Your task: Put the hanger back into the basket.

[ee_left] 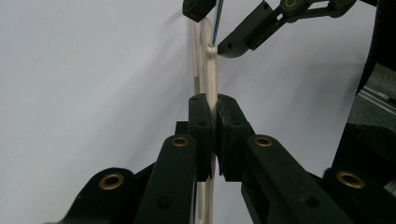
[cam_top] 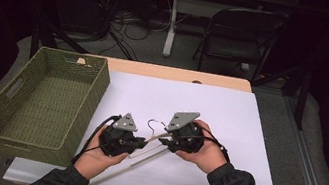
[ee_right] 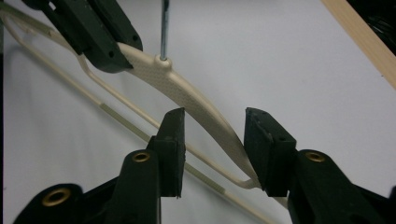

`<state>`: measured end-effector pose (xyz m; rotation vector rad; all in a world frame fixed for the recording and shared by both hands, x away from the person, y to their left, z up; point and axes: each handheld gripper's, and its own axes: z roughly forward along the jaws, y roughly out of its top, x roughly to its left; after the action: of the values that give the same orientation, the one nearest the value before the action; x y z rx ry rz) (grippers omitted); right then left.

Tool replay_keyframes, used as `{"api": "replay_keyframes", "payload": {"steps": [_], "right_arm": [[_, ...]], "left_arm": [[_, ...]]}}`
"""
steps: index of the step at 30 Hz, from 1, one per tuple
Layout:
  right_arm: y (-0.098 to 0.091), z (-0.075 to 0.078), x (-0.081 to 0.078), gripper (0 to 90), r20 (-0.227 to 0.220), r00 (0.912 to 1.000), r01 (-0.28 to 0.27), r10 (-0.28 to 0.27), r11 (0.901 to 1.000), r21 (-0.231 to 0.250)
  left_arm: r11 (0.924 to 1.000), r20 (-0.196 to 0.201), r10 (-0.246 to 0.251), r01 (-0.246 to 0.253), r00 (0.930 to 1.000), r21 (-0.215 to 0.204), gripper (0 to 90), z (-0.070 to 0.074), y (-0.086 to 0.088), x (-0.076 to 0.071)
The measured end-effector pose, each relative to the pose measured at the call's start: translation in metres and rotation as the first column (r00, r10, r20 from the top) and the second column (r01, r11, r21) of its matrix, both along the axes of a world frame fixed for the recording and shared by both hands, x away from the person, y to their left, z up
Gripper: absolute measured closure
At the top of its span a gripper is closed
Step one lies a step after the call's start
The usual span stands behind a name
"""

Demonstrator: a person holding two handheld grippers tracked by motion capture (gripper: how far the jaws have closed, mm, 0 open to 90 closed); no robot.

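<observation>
Left gripper (ee_left: 212,135) is clamped tight on the cream clothes hanger (ee_right: 187,93), held just above the white table sheet (cam_top: 210,110). Right gripper (ee_right: 212,149) stands part open, jaws straddling the hanger's arm without visibly pressing it.

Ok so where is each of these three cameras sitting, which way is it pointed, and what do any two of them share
High view: above the person's side of the table, looking forward and down on the white sheet, green basket, both hands and forearms.
Left gripper view: rides the left gripper, looking along its jaws clamped on the cream hanger.
Right gripper view: rides the right gripper, its jaws standing either side of the hanger's arm with gaps showing.
Shared: both gripper views show the hanger, its metal hook, and the other gripper.
</observation>
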<state>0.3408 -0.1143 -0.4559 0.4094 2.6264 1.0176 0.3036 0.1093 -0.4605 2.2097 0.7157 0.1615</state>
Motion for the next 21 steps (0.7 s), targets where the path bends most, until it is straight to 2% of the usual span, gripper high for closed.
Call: {"api": "replay_keyframes", "payload": {"steps": [2, 3, 6, 7, 8, 9, 11, 12, 13, 14, 15, 17, 18, 19, 21], "right_arm": [[-0.001, 0.0, 0.0, 60.6, 0.012, 0.9998, -0.013, 0.013, 0.9999, -0.002], [-0.002, -0.001, 0.0, 60.5, 0.01, 0.9998, -0.016, 0.016, 0.9998, 0.008], [-0.003, -0.001, 0.0, 60.6, 0.003, 1.0, -0.008, 0.008, 0.9999, 0.013], [-0.003, -0.003, 0.0, 59.9, 0.002, 1.0, -0.005, 0.004, 0.9999, 0.012], [-0.003, -0.003, 0.0, 59.9, 0.002, 1.0, -0.005, 0.004, 0.9999, 0.012], [-0.003, -0.003, 0.0, 59.2, 0.0, 1.0, -0.004, 0.004, 1.0, 0.003], [-0.003, -0.003, 0.0, 58.9, -0.003, 1.0, -0.001, 0.001, 1.0, 0.005], [-0.003, -0.003, 0.0, 58.9, -0.003, 1.0, -0.001, 0.001, 1.0, 0.005], [-0.003, -0.004, 0.0, 58.8, -0.001, 1.0, 0.0, 0.0, 1.0, 0.005], [-0.003, -0.004, 0.0, 58.8, -0.001, 1.0, 0.0, 0.0, 1.0, 0.005], [-0.003, -0.004, 0.0, 58.7, -0.001, 1.0, 0.0, 0.0, 1.0, 0.007], [-0.002, -0.004, 0.0, 58.5, -0.002, 1.0, 0.002, -0.002, 1.0, 0.007], [-0.002, -0.004, 0.0, 58.5, -0.003, 1.0, 0.005, -0.005, 1.0, 0.007], [-0.002, -0.004, 0.0, 58.3, -0.003, 1.0, 0.006, -0.006, 1.0, 0.005], [-0.003, -0.004, 0.0, 57.6, -0.002, 1.0, 0.003, -0.003, 1.0, 0.003]], "left_arm": [[1.0, -0.002, -0.003, 0.003, 1.0, -0.004, 85.1, 0.0, 0.001, 0.0], [0.9996, -0.014, -0.024, 0.024, 0.9996, -0.015, 82.7, 0.0, 0.002, 0.001], [0.9993, -0.025, -0.038, 0.038, 0.999, -0.008, 70.4, -0.001, 0.003, 0.001], [0.9981, -0.031, -0.055, 0.056, 0.998, 0.024, 66.6, -0.004, 0.006, 0.002], [0.9981, -0.031, -0.055, 0.056, 0.998, 0.024, 63.0, -0.004, 0.006, 0.002], [0.9971, -0.058, -0.06, 0.063, 0.9965, 0.043, 61.7, -0.007, 0.007, 0.003], [0.9953, -0.057, -0.06, 0.064, 0.9966, 0.073, 59.7, -0.013, 0.011, 0.002], [0.9944, -0.056, -0.057, 0.061, 0.9968, 0.086, 59.7, -0.015, 0.013, 0.001], [0.9937, -0.105, -0.074, 0.082, 0.9918, 0.076, 60.5, -0.02, 0.016, -0.001], [0.9937, -0.105, -0.074, 0.082, 0.9918, 0.076, 60.4, -0.02, 0.016, -0.001], [0.9914, -0.112, -0.079, 0.09, 0.9906, 0.095, 60.6, -0.024, 0.016, -0.002], [0.9872, -0.103, -0.056, 0.071, 0.9931, 0.143, 61.2, -0.027, 0.015, -0.004], [0.9872, -0.103, -0.056, 0.071, 0.9931, 0.143, 66.4, -0.027, 0.015, -0.004], [0.9831, -0.126, -0.071, 0.091, 0.9895, 0.159, 73.9, -0.03, 0.014, -0.003], [0.9813, -0.133, -0.065, 0.087, 0.989, 0.171, 80.5, -0.031, 0.014, -0.003]]}}
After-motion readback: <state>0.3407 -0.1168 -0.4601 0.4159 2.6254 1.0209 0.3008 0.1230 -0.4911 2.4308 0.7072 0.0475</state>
